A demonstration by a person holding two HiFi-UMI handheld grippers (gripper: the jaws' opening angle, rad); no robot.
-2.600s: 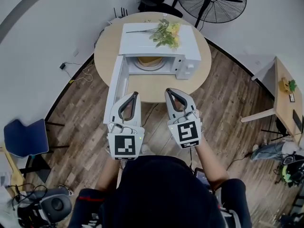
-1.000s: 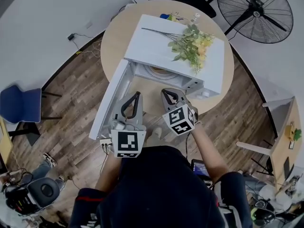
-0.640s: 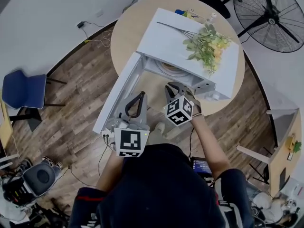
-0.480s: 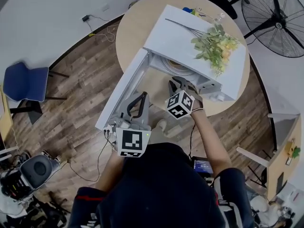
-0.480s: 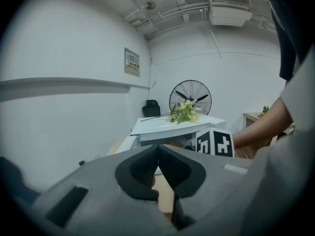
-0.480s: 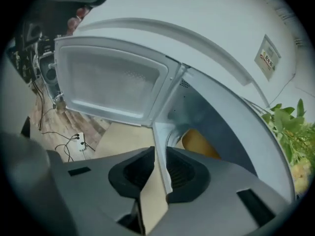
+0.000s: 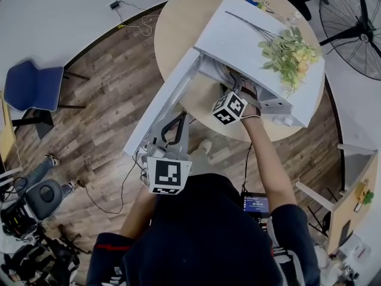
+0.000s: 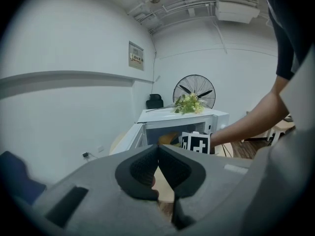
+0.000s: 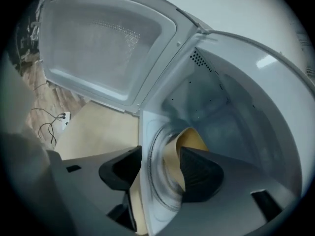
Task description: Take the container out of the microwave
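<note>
The white microwave [image 7: 250, 34] stands on a round wooden table [image 7: 184, 16] with its door [image 7: 164, 103] swung open to the left. Inside, a tan container [image 9: 191, 137] sits on the glass turntable [image 9: 155, 181]; it also shows as a yellowish shape [image 8: 169, 138] in the left gripper view. My right gripper [image 7: 237, 90] reaches into the cavity mouth, its jaws opening. The container's near wall shows between the jaws of the right gripper [image 9: 160, 165], with neither pad pressing on it. My left gripper [image 7: 178, 119] hangs shut and empty in front of the door; in its own view the left gripper [image 8: 158, 147] has its tips together.
A bunch of artificial flowers [image 7: 292, 49] lies on the microwave's top. A standing fan [image 7: 357, 28] is at the far right, and a blue chair [image 7: 36, 85] at the left. Cables [image 7: 113, 189] trail over the wooden floor.
My right gripper has gone forward and down into the microwave's opening, rolled, and its jaws have spread apart. The left gripper has sunk a little and stays shut.
</note>
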